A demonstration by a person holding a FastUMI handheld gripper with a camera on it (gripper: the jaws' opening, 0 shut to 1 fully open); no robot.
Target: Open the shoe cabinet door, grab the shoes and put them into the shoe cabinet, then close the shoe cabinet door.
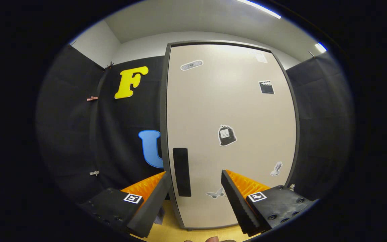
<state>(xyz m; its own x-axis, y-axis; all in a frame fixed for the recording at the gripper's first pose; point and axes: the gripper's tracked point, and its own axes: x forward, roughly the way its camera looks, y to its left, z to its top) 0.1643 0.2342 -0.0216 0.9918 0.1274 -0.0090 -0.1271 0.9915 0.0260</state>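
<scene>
Gripper view: tall beige shoe cabinet door (pixel 230 111) with a dark grey frame, shut, covered in a few small stickers.
Handle: black rectangular recessed handle (pixel 182 171) low on the door's left edge, sitting just ahead of the fingers, between them.
Tool: tool (pixel 196 179) spread wide, holding nothing, aimed at the door.
Floor: light wooden floor (pixel 170 232) under the cabinet.

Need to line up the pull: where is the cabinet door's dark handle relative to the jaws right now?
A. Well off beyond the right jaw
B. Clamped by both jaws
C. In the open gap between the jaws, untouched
C: the handle on the shut door sits ahead in the gap of the open gripper, nearer its left jaw.
</scene>
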